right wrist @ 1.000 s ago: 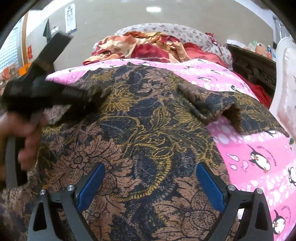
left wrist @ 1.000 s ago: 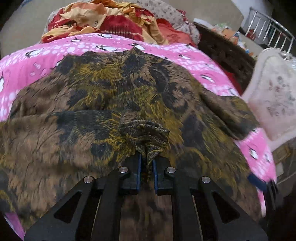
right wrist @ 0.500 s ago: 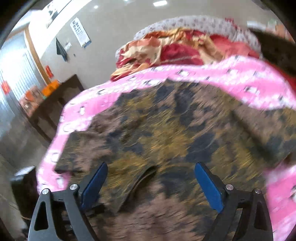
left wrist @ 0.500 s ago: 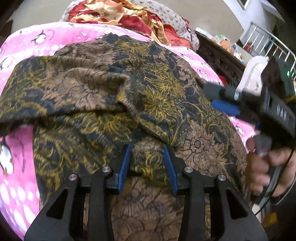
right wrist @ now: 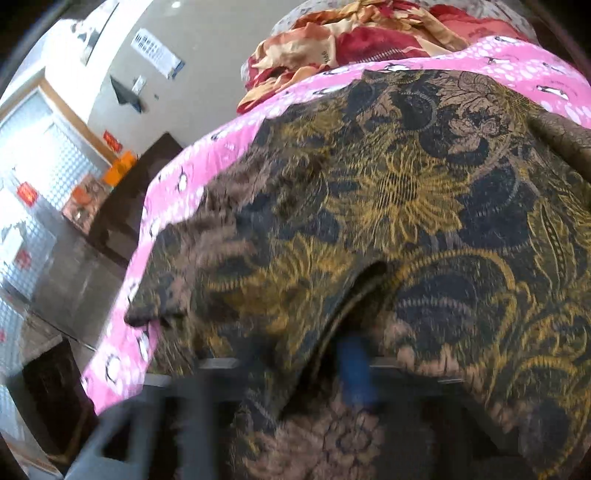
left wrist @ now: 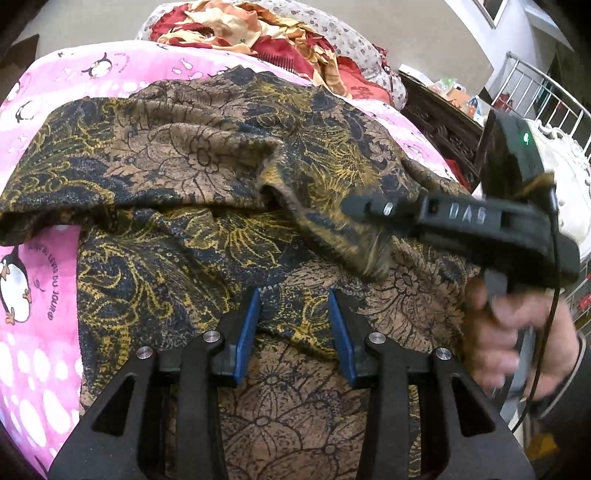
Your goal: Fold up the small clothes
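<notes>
Garment (left wrist: 207,155) spread on pink blanket (left wrist: 44,302) for folding. Right gripper (left wrist: 354,206), jaws just closing, pinches sleeve fold. Left gripper (left wrist: 293,332) part-spread, empty, hovering over hem.

1 dark floral-print garment (left wrist: 207,173) in brown, gold and black. 1 pink blanket (left wrist: 122,70) printed with penguins; at least 3 penguins show in the left wrist view. 1 heap of red and orange bedding (left wrist: 258,33). 2 black grippers: the left gripper (left wrist: 293,332) and the right gripper (left wrist: 354,208). 1 hand (left wrist: 513,332) on a handle.
</notes>
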A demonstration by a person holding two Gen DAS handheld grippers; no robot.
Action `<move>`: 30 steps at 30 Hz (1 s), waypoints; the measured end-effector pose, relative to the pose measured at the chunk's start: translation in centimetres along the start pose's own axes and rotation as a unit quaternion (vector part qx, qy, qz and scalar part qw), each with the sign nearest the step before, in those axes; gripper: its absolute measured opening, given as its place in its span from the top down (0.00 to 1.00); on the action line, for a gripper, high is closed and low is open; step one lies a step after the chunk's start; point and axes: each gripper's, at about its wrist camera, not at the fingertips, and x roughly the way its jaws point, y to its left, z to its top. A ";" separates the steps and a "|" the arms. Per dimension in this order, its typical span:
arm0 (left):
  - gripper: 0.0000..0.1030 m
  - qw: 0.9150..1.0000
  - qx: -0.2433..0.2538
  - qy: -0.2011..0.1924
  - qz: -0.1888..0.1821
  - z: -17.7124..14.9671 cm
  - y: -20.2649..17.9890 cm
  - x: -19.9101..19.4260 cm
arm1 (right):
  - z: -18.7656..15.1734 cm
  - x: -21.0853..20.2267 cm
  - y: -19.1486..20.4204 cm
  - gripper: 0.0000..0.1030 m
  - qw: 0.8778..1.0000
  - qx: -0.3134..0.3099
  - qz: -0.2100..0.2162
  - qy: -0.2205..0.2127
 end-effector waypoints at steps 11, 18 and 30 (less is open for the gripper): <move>0.64 1.000 -0.012 0.001 -0.010 0.1 0.3 0.1 | 10.5 -5.7 -1.2 0.96 0.955 -0.166 -0.244 0.002; 0.64 1.000 -0.018 0.002 -0.016 0.2 0.5 0.2 | 9.7 -2.9 -7.1 0.96 0.934 -0.176 -0.306 0.049; 0.63 1.000 -0.018 0.003 -0.020 0.2 0.7 0.2 | 10.4 -4.5 -11.2 0.96 0.956 -0.116 -0.262 0.064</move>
